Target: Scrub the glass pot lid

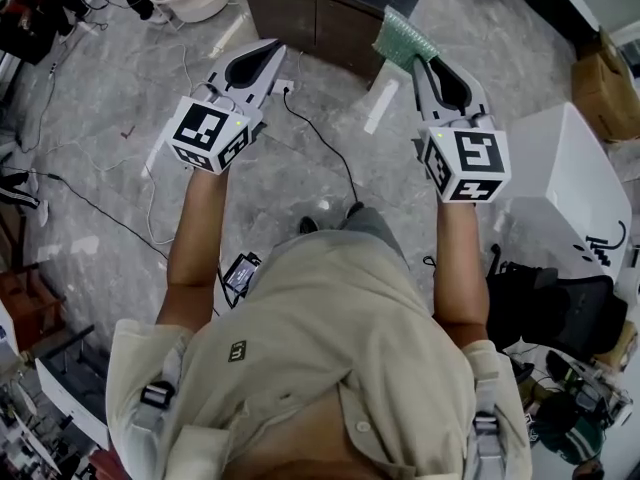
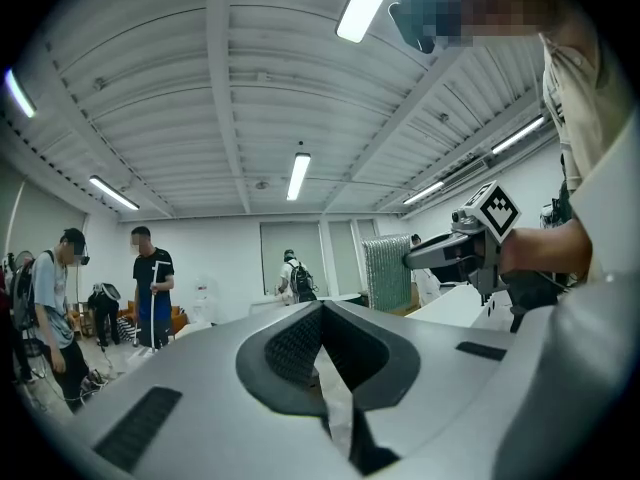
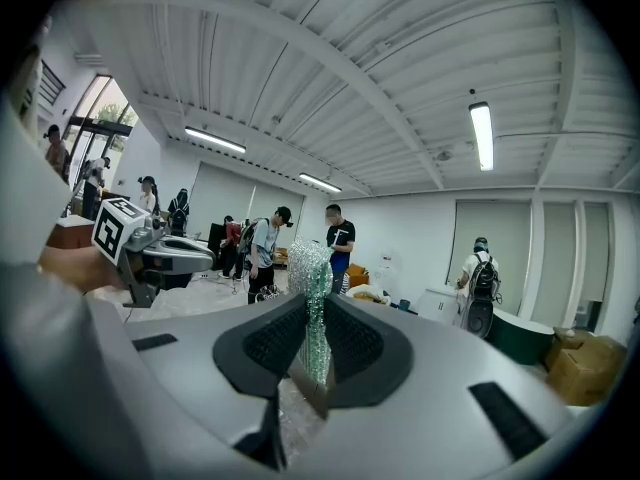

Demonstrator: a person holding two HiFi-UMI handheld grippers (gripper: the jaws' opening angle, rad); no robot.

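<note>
No glass pot lid shows in any view. In the head view both grippers are held out at chest height over a marble floor. My right gripper [image 1: 415, 60] is shut on a green and silver scrub sponge [image 1: 402, 36], which sticks out past its tips. In the right gripper view the sponge [image 3: 312, 278] stands upright between the pads of the gripper [image 3: 312, 320]. My left gripper [image 1: 268, 52] is shut with nothing in it, and its jaws [image 2: 320, 316] meet. Each gripper view shows the other gripper: the right one [image 2: 440, 254] with the sponge [image 2: 386, 273], and the left one [image 3: 185, 256].
A dark cabinet [image 1: 330, 16] stands ahead and a white unit [image 1: 565, 173] at the right, with a cardboard box [image 1: 606, 90] beyond it. Cables [image 1: 322, 140] trail over the floor. A black chair [image 1: 545, 303] is at my right. Several people [image 3: 338, 243] stand around the room.
</note>
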